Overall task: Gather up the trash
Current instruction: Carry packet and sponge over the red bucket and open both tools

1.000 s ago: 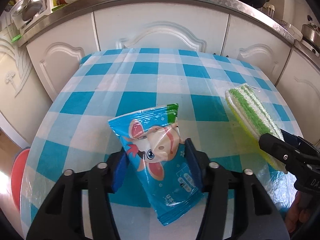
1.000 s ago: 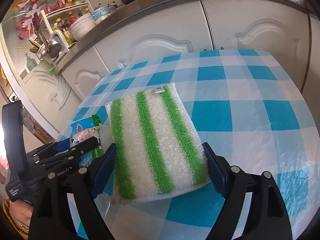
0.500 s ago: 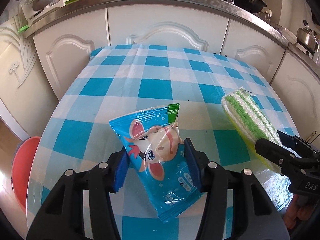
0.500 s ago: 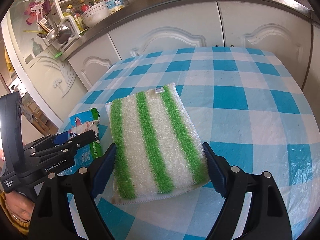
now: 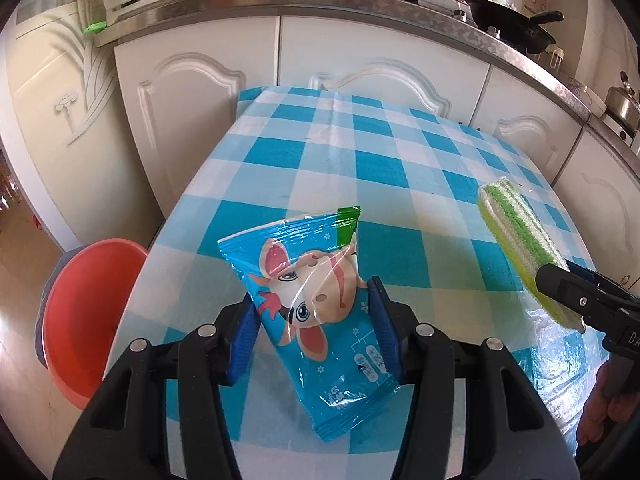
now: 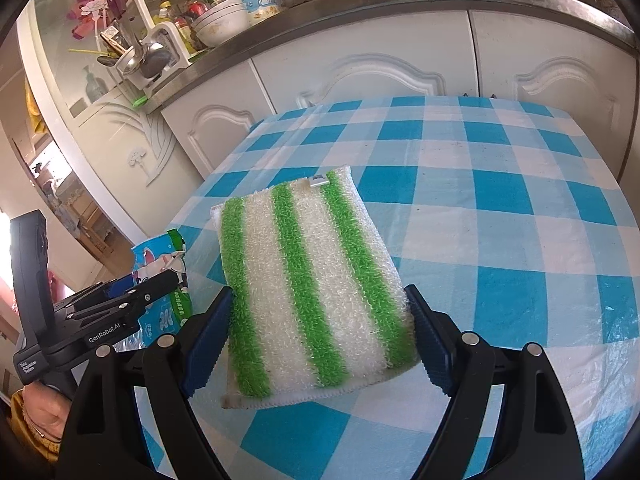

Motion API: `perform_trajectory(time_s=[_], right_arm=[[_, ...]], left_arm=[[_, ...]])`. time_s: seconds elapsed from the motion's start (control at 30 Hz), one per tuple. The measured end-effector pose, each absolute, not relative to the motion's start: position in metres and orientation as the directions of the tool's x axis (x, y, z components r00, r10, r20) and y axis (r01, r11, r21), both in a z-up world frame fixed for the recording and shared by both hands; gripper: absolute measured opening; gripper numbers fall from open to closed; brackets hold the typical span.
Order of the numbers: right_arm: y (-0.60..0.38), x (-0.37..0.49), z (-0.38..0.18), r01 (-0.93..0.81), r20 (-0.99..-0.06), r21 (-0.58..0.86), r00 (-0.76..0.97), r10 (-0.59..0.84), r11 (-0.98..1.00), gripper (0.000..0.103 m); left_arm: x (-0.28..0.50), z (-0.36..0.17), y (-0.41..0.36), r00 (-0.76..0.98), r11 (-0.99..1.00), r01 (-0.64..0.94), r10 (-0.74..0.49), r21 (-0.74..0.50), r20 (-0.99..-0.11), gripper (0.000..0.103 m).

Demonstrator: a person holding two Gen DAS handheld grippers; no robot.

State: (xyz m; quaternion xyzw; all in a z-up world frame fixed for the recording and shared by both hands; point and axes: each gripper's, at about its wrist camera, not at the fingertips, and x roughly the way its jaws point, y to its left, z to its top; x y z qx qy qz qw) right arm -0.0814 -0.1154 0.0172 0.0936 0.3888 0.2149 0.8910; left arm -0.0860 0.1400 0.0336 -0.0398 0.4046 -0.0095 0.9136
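Clamping a blue plastic snack wrapper with a cartoon cow (image 5: 316, 304), the left gripper (image 5: 314, 330) holds it above the blue-checked tablecloth (image 5: 360, 168). At 3 o'clock the right gripper (image 6: 318, 330) squeezes a green-and-white striped sponge cloth (image 6: 308, 280). At 9 o'clock a red plastic basin (image 5: 80, 320) stands below the table edge. White cabinet doors (image 5: 380, 64) lie at 12 o'clock.

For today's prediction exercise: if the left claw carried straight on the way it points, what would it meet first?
Probably the checked tablecloth: the left claw, holding the snack packet, angles down at it. Depth is uncertain.

Black hand-held gripper (image 5: 314, 332), blue ribbed pads (image 5: 382, 330), silver screws.
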Motion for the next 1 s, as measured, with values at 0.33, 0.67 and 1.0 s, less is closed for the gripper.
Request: perform_trajectory(time_s=[0.33,0.67,1.0], right_arm=[[-0.048,-0.090,0.030,-0.426,-0.657,0.316,0.546,0.519,0.848,0.082],[0.070,-0.087,0.045,-0.618,-0.695,0.216,0.447,0.564,0.756,0.083],[0.185,-0.067,0.030,-0.759,-0.776,0.091,0.351,0.524,0.644,0.083]], left_arm=[[-0.122,0.043,0.220,0.695,0.979,-0.161,0.025,-0.122,-0.718,0.053],[-0.144,0.026,0.332,0.663,0.905,-0.389,0.144,-0.174,-0.734,0.053],[-0.135,-0.013,0.394,0.610,0.854,-0.481,0.164,-0.198,-0.775,0.053]])
